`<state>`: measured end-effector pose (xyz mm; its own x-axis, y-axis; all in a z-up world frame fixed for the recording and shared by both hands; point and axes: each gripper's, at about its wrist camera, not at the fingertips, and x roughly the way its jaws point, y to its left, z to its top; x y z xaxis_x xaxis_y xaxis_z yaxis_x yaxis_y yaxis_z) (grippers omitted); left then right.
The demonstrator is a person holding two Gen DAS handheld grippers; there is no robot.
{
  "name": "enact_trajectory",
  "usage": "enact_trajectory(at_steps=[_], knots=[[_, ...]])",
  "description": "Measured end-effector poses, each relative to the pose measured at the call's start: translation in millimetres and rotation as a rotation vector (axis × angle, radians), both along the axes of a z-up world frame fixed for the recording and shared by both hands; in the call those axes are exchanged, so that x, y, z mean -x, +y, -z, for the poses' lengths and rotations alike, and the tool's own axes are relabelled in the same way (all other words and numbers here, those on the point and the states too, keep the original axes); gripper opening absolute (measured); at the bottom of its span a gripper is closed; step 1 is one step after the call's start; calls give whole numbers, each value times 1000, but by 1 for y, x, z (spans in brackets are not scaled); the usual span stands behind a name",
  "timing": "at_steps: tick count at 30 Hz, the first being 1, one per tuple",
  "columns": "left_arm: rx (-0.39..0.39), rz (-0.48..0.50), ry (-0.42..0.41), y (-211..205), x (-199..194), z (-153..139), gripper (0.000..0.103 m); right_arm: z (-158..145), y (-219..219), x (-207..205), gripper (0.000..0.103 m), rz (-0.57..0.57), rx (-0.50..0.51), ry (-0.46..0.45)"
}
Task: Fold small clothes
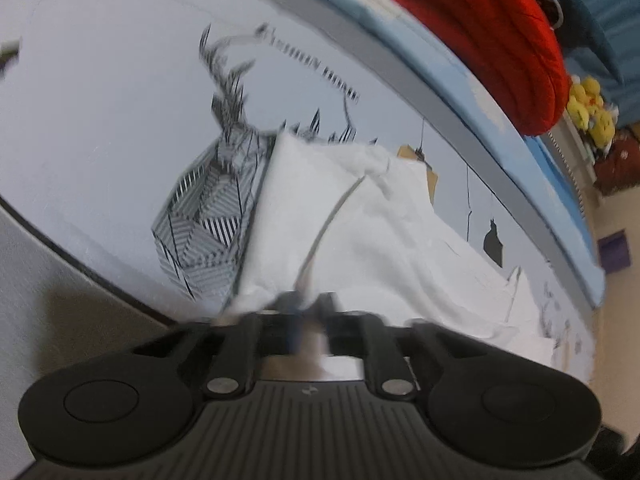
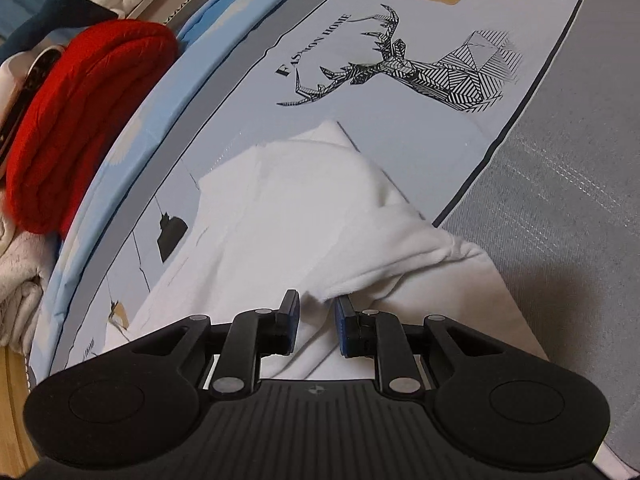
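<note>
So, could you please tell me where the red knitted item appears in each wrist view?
Left wrist: red knitted item at the top right, beyond the table's far edge.
Right wrist: it sits at the upper left.
Shared landmark: the striped deer print on the tablecloth.

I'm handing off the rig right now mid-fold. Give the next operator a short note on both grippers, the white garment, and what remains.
Left gripper: blurred, fingers close together at a fold of the white garment; grip looks shut but cannot be confirmed.
Right gripper: open, jaws astride a raised cloth edge, not clamped.
Garment lies partly folded and rumpled on the deer-print mat. A red knit item sits off the mat.
Left: close right, finish the fold, flatten.
</note>
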<state>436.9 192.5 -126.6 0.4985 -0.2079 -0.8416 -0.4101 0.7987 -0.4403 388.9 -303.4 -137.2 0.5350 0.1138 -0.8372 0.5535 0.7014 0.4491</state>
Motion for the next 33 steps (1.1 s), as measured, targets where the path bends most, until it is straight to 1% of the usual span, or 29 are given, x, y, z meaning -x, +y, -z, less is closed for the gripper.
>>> enact_trajectory(at_steps=[2, 4, 5, 6, 7, 8, 9, 10, 11, 12, 13, 15, 16, 18, 19, 20, 21, 22, 24, 25, 26, 27, 28, 29, 30, 31, 32, 33], knots=[[-23, 14, -72, -4, 6, -23, 6, -1, 0, 0, 20, 2, -3, -9], [-49, 12, -170, -8, 19, -53, 6, -3, 0, 0, 20, 10, -3, -15], [-79, 9, -207, -11, 26, -65, 6, -2, -1, 0, 20, 18, -7, -13], [-118, 10, -218, -13, 32, -72, 6, 0, -2, 1, 20, 30, -19, -9], [-151, 6, -202, -12, 38, -73, 6, 4, -5, 2, 20, 50, -40, 3], [-151, -11, -154, -8, 40, -66, 7, 9, -9, 3, 20, 73, -59, 21], [-122, -25, -95, -2, 40, -56, 7, 14, -12, 4, 20, 98, -70, 43], [-59, -29, -22, 5, 38, -40, 7, 18, -15, 6, 20, 122, -69, 64], [-14, -36, 25, 12, 36, -28, 7, 21, -18, 8, 19, 141, -60, 78], [-6, -57, 46, 18, 37, -22, 7, 21, -20, 11, 16, 162, -46, 84], [-29, -71, 49, 21, 36, -20, 7, 21, -22, 13, 7, 180, -39, 84], [-83, -63, 26, 24, 33, -26, 8, 18, -23, 17, 6, 204, -28, 86], [-99, -68, 8, 27, 32, -30, 11, 15, -22, 19, 6, 214, -15, 94], [-99, -73, -28, 29, 33, -37, 12, 9, -19, 23, 6, 241, 30, 109], [-96, -64, -41, 28, 32, -39, 13, 3, -17, 26, 6, 254, 71, 107], [-94, -52, -49, 26, 31, -39, 13, -3, -14, 28, 7, 263, 113, 89], [-87, -39, -54, 24, 30, -39, 13, -9, -13, 30, 8, 271, 130, 56], [-76, -19, -60, 21, 29, -39, 13, -13, -14, 31, 10, 276, 126, 18], [-59, 14, -68, 13, 22, -35, 14, -17, -15, 27, 10, 259, 84, -78], [-55, 30, -72, 10, 21, -34, 17, -15, -16, 22, 12, 227, 42, -127], [-54, 42, -75, 7, 19, -34, 20, -12, -17, 16, 18, 194, -12, -158], [-54, 51, -74, 5, 19, -33, 22, -5, -18, 11, 20, 172, -64, -158], [-50, 55, -64, 3, 18, -30, 25, 1, -20, 9, 21, 170, -85, -137], [-39, 51, -46, 3, 17, -25, 27, 9, -21, 8, 21, 175, -83, -94], [-25, 43, -21, 3, 15, -18, 27, 17, -24, 8, 21, 189, -55, -24], [-13, 33, 18, 5, 14, -11, 27, 24, -27, 9, 18, 214, -15, 61], [-7, 27, 49, 7, 14, -6, 27, 30, -31, 13, 3, 241, -7, 100], [0, 22, 68, 9, 14, -1, 27, 31, -35, 17, 2, 268, -24, 99]])
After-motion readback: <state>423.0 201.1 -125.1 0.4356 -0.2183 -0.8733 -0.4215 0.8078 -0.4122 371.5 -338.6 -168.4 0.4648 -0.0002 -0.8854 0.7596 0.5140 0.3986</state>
